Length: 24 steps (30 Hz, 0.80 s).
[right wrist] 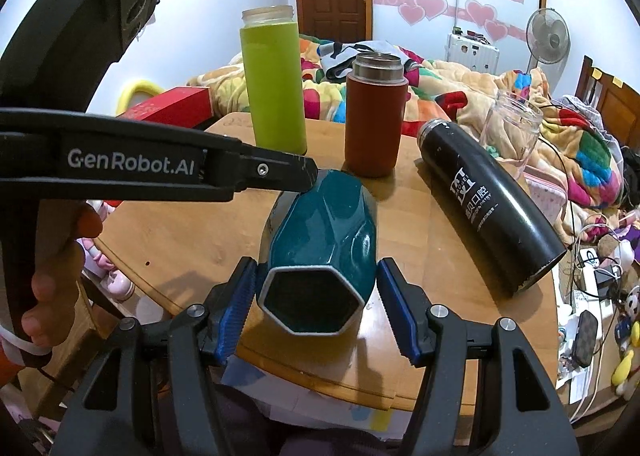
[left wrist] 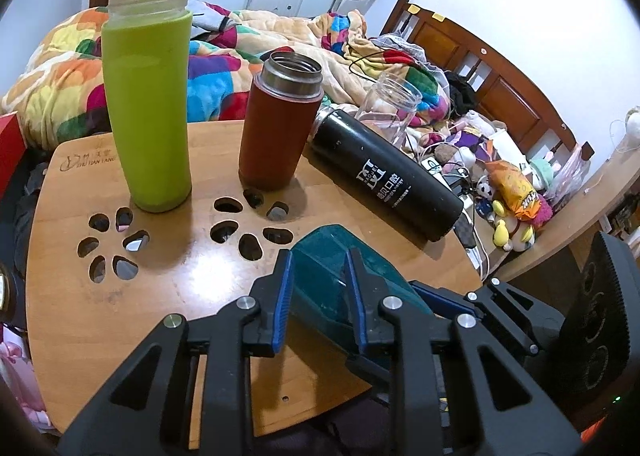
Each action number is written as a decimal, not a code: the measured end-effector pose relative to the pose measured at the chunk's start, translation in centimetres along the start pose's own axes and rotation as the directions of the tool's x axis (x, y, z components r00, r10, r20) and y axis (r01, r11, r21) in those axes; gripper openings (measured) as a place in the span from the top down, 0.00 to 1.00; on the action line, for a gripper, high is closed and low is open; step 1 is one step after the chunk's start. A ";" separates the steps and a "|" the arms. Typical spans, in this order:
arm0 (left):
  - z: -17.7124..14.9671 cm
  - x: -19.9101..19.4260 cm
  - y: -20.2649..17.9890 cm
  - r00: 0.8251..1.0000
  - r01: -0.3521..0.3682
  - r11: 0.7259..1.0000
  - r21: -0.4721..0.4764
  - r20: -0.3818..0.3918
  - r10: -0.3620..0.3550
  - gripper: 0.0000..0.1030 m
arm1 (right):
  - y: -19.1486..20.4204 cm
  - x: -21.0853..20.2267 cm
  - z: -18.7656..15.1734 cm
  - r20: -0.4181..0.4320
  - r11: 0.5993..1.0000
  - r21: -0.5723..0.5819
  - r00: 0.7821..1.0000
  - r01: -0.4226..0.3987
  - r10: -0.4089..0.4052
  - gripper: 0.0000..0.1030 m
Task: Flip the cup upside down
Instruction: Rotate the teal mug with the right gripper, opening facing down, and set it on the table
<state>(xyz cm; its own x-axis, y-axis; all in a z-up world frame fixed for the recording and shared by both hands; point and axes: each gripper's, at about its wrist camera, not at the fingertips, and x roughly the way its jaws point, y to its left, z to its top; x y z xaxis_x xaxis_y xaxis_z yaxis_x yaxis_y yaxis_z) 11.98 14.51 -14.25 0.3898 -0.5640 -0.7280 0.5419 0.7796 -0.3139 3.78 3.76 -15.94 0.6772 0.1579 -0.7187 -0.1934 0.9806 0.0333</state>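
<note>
Cup (right wrist: 324, 240), teal and faceted, lies on its side at the near edge of the wooden table (right wrist: 208, 232), with its six-sided mouth turned toward the right wrist camera. That round table, largest of the things in reach, has two flower-shaped groups of cut-out holes (left wrist: 114, 242) in its top.

A green bottle (left wrist: 148, 112), the tallest item, stands upright and uncapped toward the far left of the table. A black bottle (right wrist: 490, 202) with white lettering lies on its side to the right, its base pointing toward the near right edge. A red-brown flask (left wrist: 276, 124) with a steel neck stands upright between the green bottle and the black bottle. A clear jar (right wrist: 510, 132) stands just behind the black bottle.

The left tool (left wrist: 320, 276) reaches in from the left side and is clenched on the far end of the cup: in the left wrist view its blue pads (left wrist: 282, 296) sit tight against the teal body on both sides. The person's hand (right wrist: 56, 268) grips its handle.

The right tool (right wrist: 316, 296) is spread wide, one blue pad on either side of the cup's mouth. Its left pad sits just beside the rim; whether it touches cannot be told. Its right pad stands slightly apart.
</note>
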 end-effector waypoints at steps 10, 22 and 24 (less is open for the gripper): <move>0.9 0.5 0.7 1.000 -0.007 1.000 0.005 -0.002 0.007 0.75 | -0.3 0.5 1.2 -0.025 1.000 0.008 1.000 -0.017 0.017 0.44; 1.9 1.5 1.6 0.999 -0.041 0.999 0.005 0.006 0.041 0.75 | -0.4 1.0 1.9 -0.003 0.999 0.016 1.000 -0.028 0.028 0.44; 2.0 1.6 1.8 0.999 -0.045 0.999 -0.003 0.007 0.045 0.75 | -0.5 1.1 1.9 0.001 0.999 0.014 1.000 -0.030 0.030 0.44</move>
<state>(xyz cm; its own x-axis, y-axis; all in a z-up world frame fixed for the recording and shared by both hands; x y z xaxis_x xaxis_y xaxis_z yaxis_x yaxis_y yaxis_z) 15.05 14.48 -14.82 0.4187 -0.5304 -0.7371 0.5219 0.8048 -0.2827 5.96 3.67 -15.37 0.6716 0.1877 -0.7167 -0.2042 0.9768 0.0644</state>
